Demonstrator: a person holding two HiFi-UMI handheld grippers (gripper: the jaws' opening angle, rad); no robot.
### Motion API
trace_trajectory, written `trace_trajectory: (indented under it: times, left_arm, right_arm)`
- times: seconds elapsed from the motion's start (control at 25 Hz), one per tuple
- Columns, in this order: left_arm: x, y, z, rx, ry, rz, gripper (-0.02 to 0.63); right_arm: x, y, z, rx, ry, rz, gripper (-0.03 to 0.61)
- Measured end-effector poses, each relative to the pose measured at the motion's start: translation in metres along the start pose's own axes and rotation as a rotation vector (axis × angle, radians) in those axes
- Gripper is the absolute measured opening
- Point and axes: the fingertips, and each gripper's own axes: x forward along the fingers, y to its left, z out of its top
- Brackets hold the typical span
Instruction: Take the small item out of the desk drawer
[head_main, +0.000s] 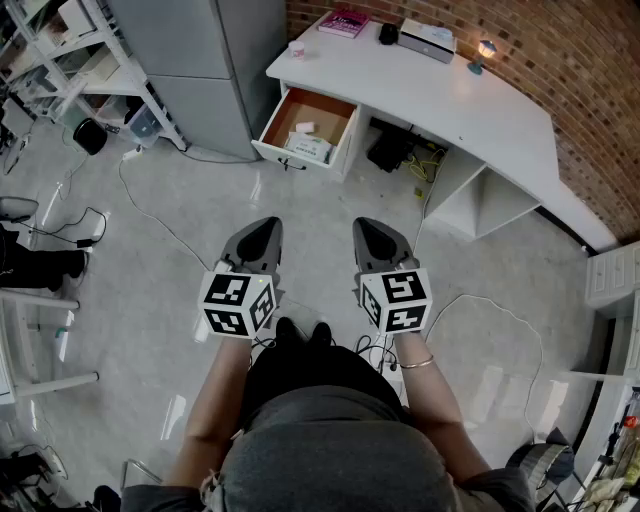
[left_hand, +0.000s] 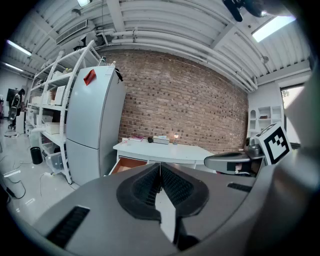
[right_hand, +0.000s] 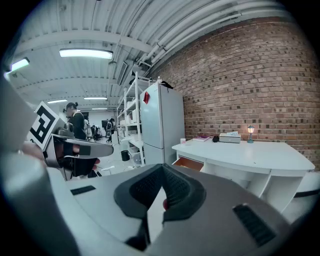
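The jaws of the left gripper (head_main: 264, 232) and the right gripper (head_main: 373, 232) are pressed together, with nothing held. Both are pointed toward 12 o'clock, tipped slightly down, side by side on outstretched forearms. The small item (head_main: 305, 127) is seen in the open drawer (head_main: 318, 168) at 12 o'clock, well apart from both. It is too small for its long axis to be told.

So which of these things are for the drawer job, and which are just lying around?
For the job:
open drawer
small white item inside it
left gripper and right gripper, fingers shut, both empty

Just lying about:
green-and-white packet in the drawer
pink book, grey box and little lamp on the desk
fridge
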Motion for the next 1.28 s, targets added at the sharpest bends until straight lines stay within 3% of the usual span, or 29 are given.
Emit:
trace_trajectory:
  times: [0.44, 0.8, 1.28]
  left_arm:
    - [0.012, -0.004, -0.011, -0.026, 0.022, -0.005, 0.023]
    - [0.018, 0.003, -0.010, -0.048, 0.027, 0.013, 0.023]
    - [0.055, 0.046, -0.007, -0.082, 0.049, 0.025, 0.023]
  right_arm:
    - [-0.005, -0.025, 0.004, 0.000, -0.045, -0.065, 0.008]
    - [0.006, -0.031, 0.002, 0.007, -0.023, -0.040, 0.081]
    - [0.056, -0.037, 0.006, 0.000, 0.019, -0.021, 0.100]
